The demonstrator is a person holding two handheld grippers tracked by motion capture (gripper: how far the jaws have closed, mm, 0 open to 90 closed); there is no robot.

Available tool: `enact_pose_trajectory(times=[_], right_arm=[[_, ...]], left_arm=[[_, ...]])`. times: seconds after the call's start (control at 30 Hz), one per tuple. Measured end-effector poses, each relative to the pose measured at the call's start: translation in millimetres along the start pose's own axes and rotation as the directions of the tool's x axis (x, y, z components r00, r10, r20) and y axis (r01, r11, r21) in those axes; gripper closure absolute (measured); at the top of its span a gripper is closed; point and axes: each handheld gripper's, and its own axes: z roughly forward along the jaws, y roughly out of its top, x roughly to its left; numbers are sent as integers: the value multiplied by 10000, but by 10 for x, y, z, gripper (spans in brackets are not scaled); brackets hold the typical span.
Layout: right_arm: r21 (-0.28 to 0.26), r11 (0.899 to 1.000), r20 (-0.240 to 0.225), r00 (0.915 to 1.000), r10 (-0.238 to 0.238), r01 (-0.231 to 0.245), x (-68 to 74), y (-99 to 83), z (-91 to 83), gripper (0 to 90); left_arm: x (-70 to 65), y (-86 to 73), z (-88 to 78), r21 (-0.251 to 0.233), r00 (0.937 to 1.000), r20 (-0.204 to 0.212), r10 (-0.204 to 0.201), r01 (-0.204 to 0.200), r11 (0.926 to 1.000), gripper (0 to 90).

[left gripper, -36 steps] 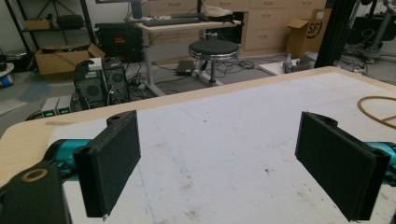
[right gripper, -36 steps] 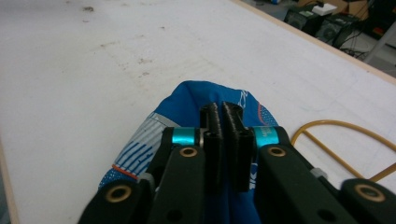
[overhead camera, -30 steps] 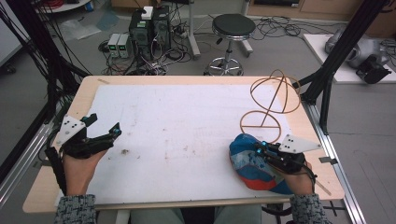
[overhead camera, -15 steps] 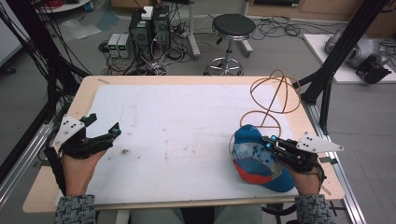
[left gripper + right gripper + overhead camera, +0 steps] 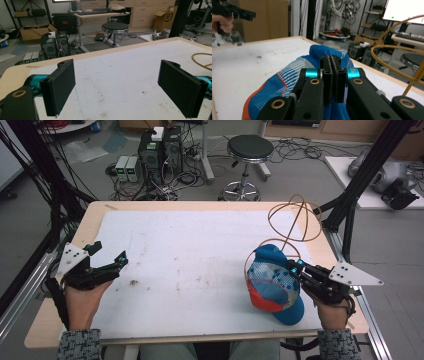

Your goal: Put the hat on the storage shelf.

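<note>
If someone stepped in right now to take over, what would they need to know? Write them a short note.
Right gripper: shut on the blue cap, pinching its fabric at the table's right side.
Left gripper: open and idle, holding nothing, over the white mat at the left.
Wire stand: just behind the cap, near the right back corner, nothing on it.
Done: cap gripped.
Left: probably setting the cap on the wire stand, then letting go. That is a guess from the layout.

Black jaws, teal joints, grey patterned sleeves
</note>
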Motion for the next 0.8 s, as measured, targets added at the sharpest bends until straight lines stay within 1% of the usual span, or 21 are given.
enact_pose_trajectory(times=[0.1,0.17,0.2,0.33,0.37,0.4,0.43,0.5,0.63,0.67,0.7,0.73,0.77,0.8], right_arm=[[-144,9999,-43,10000,46,-47,8,31,-14,888],[-298,9996,-38,10000,-22,21,16,69,-29,888],[-311,9995,-71,10000,56,-58,25,81,-39,888],[-652,9979,-16,10000,15,-16,34,154,-86,888],[-728,9973,-44,10000,80,-83,36,173,-102,888],[-915,9958,-1,9999,104,-103,34,210,-130,888],[-915,9958,-1,9999,104,-103,34,210,-130,888],[-1058,9944,103,9999,78,-66,28,268,-177,888],[-1266,9919,266,9996,104,-69,22,326,-243,888],[-1366,9906,404,9991,140,-84,12,358,-281,888],[-1366,9906,404,9991,140,-84,12,358,-281,888],[-1448,9895,438,9990,107,-43,-3,375,-301,888],[-1594,9872,574,9982,171,-78,-22,412,-339,888],[-1633,9865,622,9979,193,-89,-30,430,-358,888]], left_arm=[[5,5,-8,-42,10000,-32,-20,20,10000,147],[9,6,-10,-39,10000,-30,-9,9,10000,147],[10,5,-10,-35,10000,-36,-23,23,10000,147],[12,7,-14,-33,10000,-20,-33,33,10000,147],[13,9,-17,-39,10000,-20,-27,27,10000,147],[14,12,-20,-55,10000,-28,-29,29,10000,147],[16,14,-23,-51,10000,-38,-17,17,10000,147],[14,14,-29,-83,10000,-30,-81,81,9999,147],[2,23,-32,-98,10000,5,-41,41,9999,147],[0,25,-32,-109,10000,23,-38,38,9999,147],[-1,26,-33,-108,10000,27,-19,19,9999,147],[-3,27,-34,-113,10000,18,-22,22,9999,147],[0,28,-36,-110,10000,14,-21,21,9999,147],[1,29,-38,-126,10000,10,-56,56,9999,147]])
